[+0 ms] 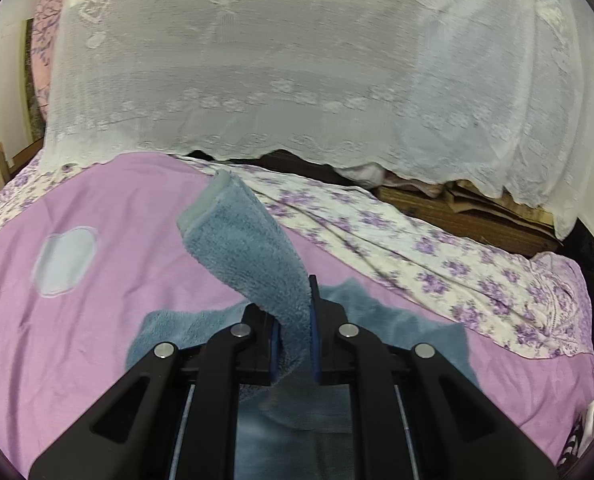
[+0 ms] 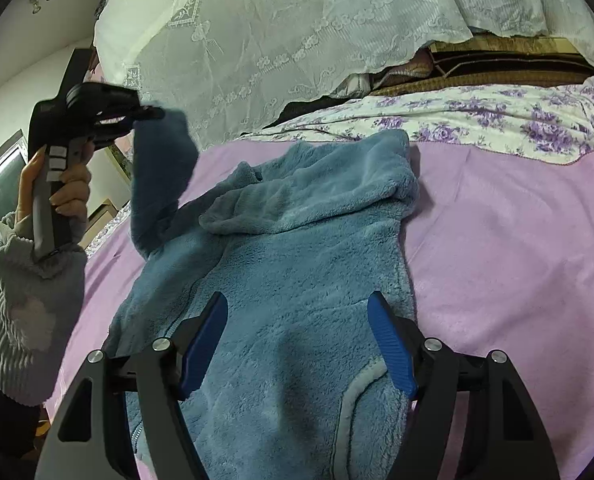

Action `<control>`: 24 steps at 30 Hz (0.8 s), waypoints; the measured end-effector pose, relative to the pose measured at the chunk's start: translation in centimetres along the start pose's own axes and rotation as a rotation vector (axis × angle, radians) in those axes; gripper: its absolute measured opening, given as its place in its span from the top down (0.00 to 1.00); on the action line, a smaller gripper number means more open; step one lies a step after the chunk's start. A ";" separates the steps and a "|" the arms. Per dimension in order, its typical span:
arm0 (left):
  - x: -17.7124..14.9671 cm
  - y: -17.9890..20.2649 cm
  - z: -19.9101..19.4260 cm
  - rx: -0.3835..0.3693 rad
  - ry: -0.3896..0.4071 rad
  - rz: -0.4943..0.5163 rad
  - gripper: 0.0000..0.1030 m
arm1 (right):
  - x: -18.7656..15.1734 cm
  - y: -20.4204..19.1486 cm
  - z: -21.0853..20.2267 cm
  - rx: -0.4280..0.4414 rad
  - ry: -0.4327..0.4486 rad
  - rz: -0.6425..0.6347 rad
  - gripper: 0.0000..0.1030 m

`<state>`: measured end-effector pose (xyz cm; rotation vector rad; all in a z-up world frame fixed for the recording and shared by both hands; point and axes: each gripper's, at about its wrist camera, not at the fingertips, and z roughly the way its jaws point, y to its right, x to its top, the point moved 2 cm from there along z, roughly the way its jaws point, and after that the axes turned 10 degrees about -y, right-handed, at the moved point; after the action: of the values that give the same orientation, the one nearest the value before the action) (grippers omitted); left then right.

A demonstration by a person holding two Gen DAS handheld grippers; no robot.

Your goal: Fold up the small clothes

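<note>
Bed with pink cover fills both frames, lace curtain across the top. Blue fleece jacket lies spread at centre of right view. Left gripper jaws clamp its sleeve, lifted at upper left. Right gripper jaws wide above jacket.

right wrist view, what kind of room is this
Most likely a bedroom at home: the blue fleece jacket lies on a bed with a pink sheet, a floral coverlet behind it, and a white lace cloth draped over bedding.

Home bedrm: bed w/ lace-covered bedding.
</note>
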<state>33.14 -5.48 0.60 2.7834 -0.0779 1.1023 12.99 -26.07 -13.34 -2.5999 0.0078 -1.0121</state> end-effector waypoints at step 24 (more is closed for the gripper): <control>-6.0 9.3 7.2 0.081 -0.120 0.266 0.10 | 0.1 0.6 0.9 0.039 -0.067 0.041 0.25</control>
<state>32.72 -15.79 -7.59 2.9750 -0.4377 1.0093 13.75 -26.39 -14.12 -2.5860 0.0251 -0.9020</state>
